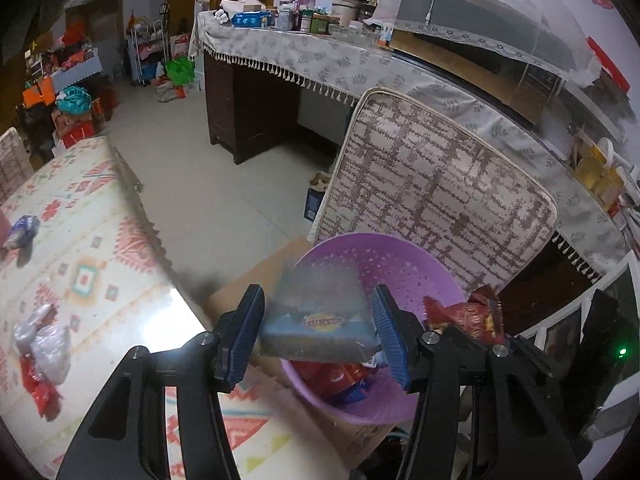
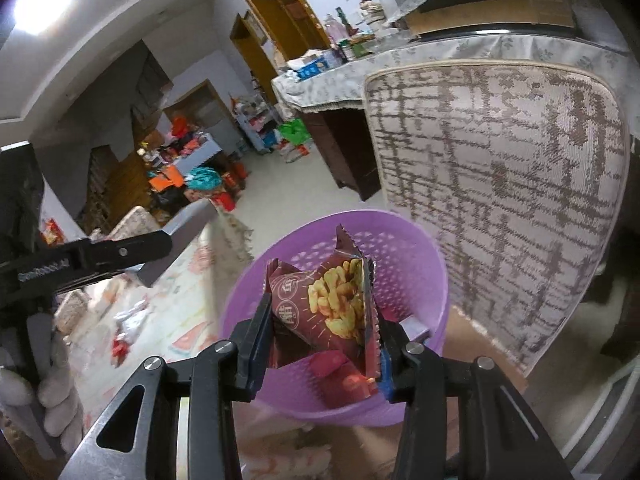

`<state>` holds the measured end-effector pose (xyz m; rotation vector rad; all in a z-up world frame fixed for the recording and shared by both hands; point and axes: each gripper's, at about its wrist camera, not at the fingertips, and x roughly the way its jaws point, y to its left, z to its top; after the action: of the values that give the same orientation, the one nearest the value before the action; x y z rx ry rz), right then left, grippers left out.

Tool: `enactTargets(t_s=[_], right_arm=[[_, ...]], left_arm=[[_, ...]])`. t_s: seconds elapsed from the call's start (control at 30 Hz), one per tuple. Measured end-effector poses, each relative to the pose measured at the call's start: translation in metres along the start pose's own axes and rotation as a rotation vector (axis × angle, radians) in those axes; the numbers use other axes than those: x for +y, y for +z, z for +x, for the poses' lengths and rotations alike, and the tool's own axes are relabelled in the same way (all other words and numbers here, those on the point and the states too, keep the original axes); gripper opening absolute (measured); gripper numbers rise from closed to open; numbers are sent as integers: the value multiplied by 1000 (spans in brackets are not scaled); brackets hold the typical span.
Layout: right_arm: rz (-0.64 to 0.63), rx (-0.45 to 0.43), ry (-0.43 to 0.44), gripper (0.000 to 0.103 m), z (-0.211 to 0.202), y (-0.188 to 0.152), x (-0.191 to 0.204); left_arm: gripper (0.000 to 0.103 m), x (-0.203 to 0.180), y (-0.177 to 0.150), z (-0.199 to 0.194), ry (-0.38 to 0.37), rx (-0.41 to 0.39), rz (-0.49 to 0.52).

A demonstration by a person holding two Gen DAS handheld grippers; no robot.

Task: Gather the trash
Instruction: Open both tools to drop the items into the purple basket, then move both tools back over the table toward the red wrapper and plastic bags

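Observation:
My left gripper [image 1: 316, 328] is shut on a grey-blue snack packet [image 1: 320, 320] and holds it over the near rim of a purple perforated basket [image 1: 404, 264]. Red and blue wrappers [image 1: 344, 380] lie in the basket. My right gripper [image 2: 324, 332] is shut on a dark red snack bag [image 2: 332, 304] with a picture of yellow crisps, above the same basket [image 2: 404, 264]. That red bag also shows in the left wrist view [image 1: 472, 312], beside the basket's right rim. The left gripper's arm [image 2: 100, 260] shows at the left of the right wrist view.
The patterned table [image 1: 92, 280] at left carries a crumpled clear-and-red wrapper [image 1: 44, 344] and a blue-white wrapper [image 1: 24, 232]. The basket stands on a cardboard box [image 1: 256, 276]. A padded chair back [image 1: 432, 196] rises behind it, with a cloth-covered counter [image 1: 320, 64] beyond.

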<state>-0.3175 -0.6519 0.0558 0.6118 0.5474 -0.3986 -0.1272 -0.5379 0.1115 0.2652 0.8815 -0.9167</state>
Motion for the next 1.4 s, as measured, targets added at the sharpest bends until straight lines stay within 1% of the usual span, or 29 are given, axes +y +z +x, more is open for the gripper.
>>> enactTargets(t_s=[0.07,0.13,0.17,0.33,0.4,0.53,0.6,0.63,0.7,0.77,0.97,1.17,1.4], right_arm=[[0,-3,-33,51,7,2,-4],[10,-5,-35,54,10,2,-7],[14,-8,-32,55,9,2,-8],[20,-11,-30,56,6,-3,-7],[14,-11,-24,56,3,-6,-3],[-2,-14,-4,58,-6,-13,11],[-11,-13,10,61,-9,-17,21],[-14,-12,19,63,-10,-19,26],[-20,-4,38,64,-11,-24,35],[-31,7,60,65,-12,-31,47],[-97,55,120,67,-7,-57,96],[-149,100,168,68,1,-80,142],[-211,144,196,68,12,-106,190]], left_arm=[[55,0,-1,4,-18,15,-9],[59,-1,-4,3,-23,14,-5],[61,0,-7,1,-14,10,2],[62,8,-20,-13,11,4,5],[66,14,-27,-21,31,-4,3],[72,28,-45,-41,136,-30,-3],[77,38,-55,-52,171,-43,-18],[78,44,-61,-59,186,-50,-30],[79,55,-72,-70,218,-62,-47],[83,66,-85,-81,265,-69,-56],[83,98,-119,-112,338,-93,-98],[83,133,-147,-142,465,-136,-140],[83,167,-175,-169,520,-160,-182]])
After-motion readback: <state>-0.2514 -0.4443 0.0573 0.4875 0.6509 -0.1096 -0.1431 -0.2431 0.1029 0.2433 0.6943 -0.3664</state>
